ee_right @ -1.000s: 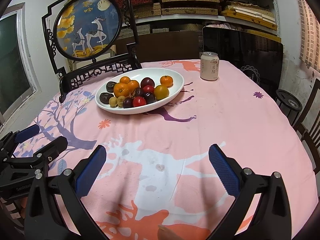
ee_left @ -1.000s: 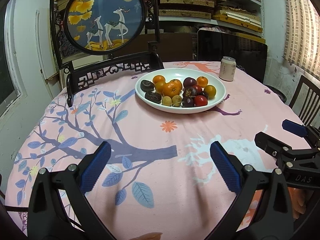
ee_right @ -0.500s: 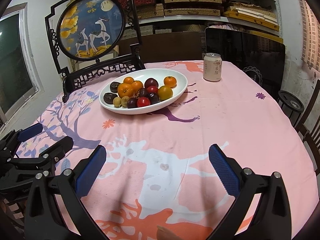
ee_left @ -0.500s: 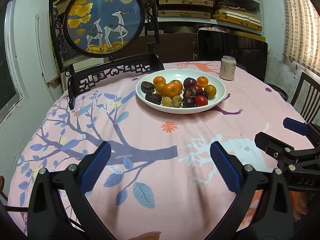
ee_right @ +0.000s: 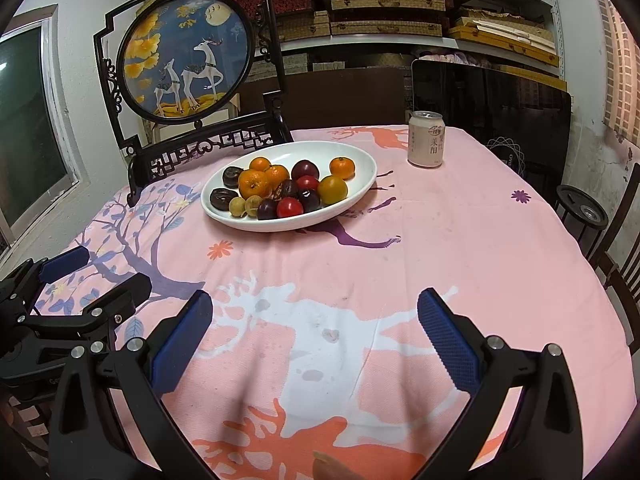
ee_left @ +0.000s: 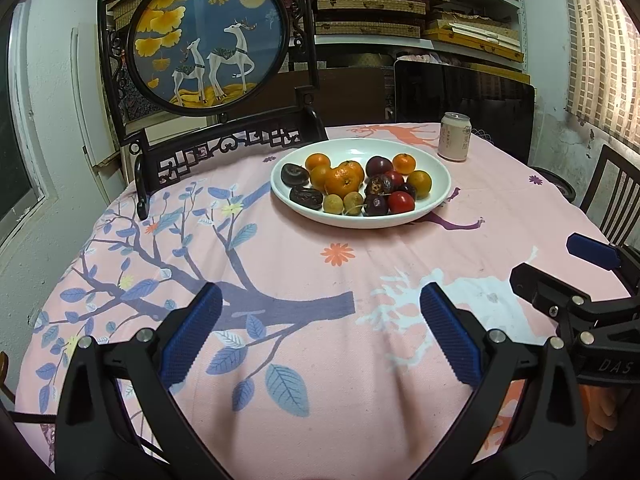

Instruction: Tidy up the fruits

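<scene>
Home dining room: clothed table [ee_left: 280, 248], chair [ee_left: 616, 196], box-stacked shelves [ee_right: 400, 8].

Fruit bowl ahead of my tongs

The fruits [ee_left: 352, 186] sit in 1 bowl [ee_left: 438, 192] on the table [ee_left: 320, 360]; the can [ee_left: 455, 136] stands behind it, to the right.

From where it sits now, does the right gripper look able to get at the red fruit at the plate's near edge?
Probably yes: the right gripper is open, and only bare tablecloth lies before the red fruit.
</scene>
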The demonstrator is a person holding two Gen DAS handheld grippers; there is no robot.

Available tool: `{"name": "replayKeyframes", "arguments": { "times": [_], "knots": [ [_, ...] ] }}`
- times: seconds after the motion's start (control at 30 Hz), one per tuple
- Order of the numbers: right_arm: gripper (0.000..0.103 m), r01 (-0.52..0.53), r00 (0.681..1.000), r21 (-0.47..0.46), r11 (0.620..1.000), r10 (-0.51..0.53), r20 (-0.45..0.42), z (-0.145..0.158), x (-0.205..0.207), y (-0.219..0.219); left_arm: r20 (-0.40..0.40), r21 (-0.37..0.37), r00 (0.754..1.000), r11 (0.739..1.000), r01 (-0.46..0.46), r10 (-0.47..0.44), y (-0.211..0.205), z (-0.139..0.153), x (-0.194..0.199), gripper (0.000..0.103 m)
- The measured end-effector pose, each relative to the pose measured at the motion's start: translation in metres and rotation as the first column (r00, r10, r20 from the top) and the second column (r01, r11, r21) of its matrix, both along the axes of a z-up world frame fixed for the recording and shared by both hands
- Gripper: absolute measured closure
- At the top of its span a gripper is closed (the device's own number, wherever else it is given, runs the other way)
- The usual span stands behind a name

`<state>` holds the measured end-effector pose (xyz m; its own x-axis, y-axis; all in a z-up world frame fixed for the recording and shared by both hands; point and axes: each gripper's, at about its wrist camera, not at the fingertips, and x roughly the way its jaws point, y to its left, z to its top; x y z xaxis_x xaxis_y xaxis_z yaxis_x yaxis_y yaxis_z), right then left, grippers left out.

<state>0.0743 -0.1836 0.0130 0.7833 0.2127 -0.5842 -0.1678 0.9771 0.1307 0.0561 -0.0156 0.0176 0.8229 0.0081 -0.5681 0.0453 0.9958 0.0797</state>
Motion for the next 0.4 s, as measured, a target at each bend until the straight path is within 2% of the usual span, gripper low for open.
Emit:
{"name": "replayKeyframes", "arguments": {
  "times": [0.1, 0.23, 0.4],
  "knots": [
    [0.001, -0.001, 1.000, 0.002, 1.000, 0.001, 0.001, 0.0003, 0.0001, -0.0005, 0.026, 0.016, 1.000, 1.000, -0.006, 0.006, -0.0019, 0.0008, -0.0013, 0.002],
    [0.001, 0.002, 1.000, 0.003, 1.000, -0.002, 0.000, 0.0007, 0.0000, 0.0001, 0.010, -0.009, 1.000, 1.000, 0.009, -0.009, 0.0000, 0.0014, 0.0012, 0.002],
    [0.001, 0.002, 1.000, 0.003, 1.000, -0.002, 0.001, 0.0016, 0.0001, 0.0006, 0.014, -0.005, 1.000, 1.000, 0.002, -0.002, 0.0017, 0.0020, 0.0001, 0.002]
  ]
}}
